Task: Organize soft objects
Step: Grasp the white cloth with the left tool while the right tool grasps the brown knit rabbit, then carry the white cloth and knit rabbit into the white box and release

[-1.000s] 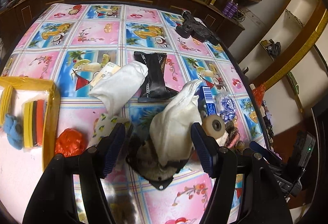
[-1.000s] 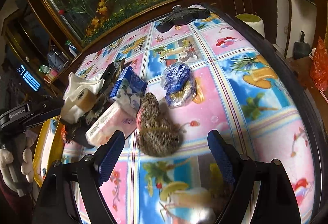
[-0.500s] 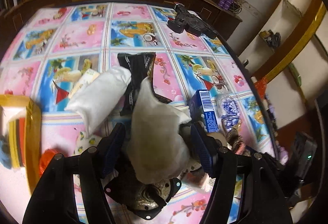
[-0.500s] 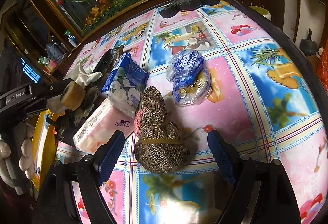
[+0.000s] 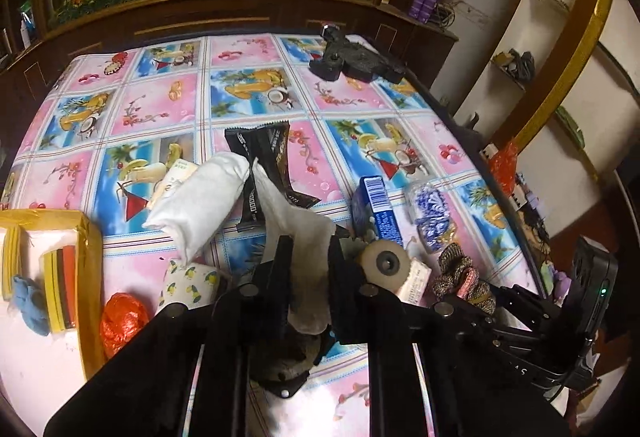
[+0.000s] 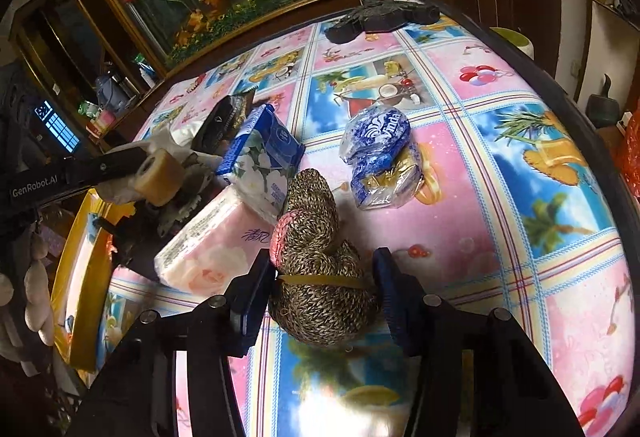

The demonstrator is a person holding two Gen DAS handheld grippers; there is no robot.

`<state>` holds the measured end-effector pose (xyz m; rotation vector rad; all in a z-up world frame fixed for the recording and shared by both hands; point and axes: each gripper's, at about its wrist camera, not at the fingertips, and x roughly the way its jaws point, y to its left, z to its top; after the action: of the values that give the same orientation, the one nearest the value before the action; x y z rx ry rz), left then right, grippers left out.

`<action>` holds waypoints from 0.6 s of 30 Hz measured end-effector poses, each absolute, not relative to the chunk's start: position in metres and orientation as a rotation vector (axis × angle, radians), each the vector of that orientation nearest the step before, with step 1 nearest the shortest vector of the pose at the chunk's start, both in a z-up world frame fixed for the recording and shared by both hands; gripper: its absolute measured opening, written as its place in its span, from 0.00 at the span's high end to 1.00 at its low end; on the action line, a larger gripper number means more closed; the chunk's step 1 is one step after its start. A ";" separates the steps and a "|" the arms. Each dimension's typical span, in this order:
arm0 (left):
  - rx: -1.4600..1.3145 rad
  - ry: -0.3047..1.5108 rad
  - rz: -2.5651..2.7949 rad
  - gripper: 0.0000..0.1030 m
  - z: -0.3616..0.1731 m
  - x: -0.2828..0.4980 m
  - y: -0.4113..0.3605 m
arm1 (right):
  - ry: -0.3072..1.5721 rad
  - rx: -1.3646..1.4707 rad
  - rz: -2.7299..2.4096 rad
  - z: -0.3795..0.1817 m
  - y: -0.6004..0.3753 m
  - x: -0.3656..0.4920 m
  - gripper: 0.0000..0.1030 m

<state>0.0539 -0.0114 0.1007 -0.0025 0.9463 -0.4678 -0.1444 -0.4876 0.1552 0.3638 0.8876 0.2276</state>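
Here the left tool (image 5: 306, 269) is clenched on a white cloth (image 5: 298, 225), its two dark fingers pressed against the cloth's sides near the middle of the left wrist view. The cloth rises between them and tapers to a point toward the far side, over a black snack wrapper (image 5: 266, 165). The tool points forward and down over the patterned desk (image 5: 248, 93). To its left lies a second white cloth roll (image 5: 200, 205), and nearer, a small lemon-print bundle (image 5: 188, 285) beside an orange crumpled bag (image 5: 122, 323). A yellow tray (image 5: 90, 277) at the left edge holds sponges and a blue fuzzy item. To the right stand a blue tissue box (image 5: 378, 209) and a beige wheel-like roll (image 5: 386, 265).

The right tool (image 6: 324, 289) sits low over the near part of the desk, its blue-padded fingers on either side of a speckled knitted bundle (image 6: 320, 269) tied with a yellow band. The pads look to be touching the bundle's flanks, yet whether they squeeze it or only bracket it I cannot tell. Just left of the bundle lies a pink tissue pack (image 6: 208, 245), and beyond it to the right a blue-and-clear plastic bag (image 6: 380, 157). A black device (image 6: 380, 17) rests at the desk's far edge.
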 end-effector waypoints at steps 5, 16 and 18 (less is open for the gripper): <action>-0.061 0.901 -0.490 0.89 0.118 0.034 0.011 | 0.863 0.363 0.226 0.168 -0.491 -0.164 0.51; -0.116 0.890 -0.474 0.73 0.123 0.021 0.047 | 0.839 0.318 0.253 0.192 -0.475 -0.200 0.51; -0.183 0.941 -0.466 0.44 0.111 0.035 0.053 | 0.841 0.325 0.263 0.191 -0.474 -0.202 0.51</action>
<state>0.0348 0.0525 0.1106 -0.1827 0.9406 -0.4659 -0.2024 -0.4740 0.1911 0.3252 0.8415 0.2628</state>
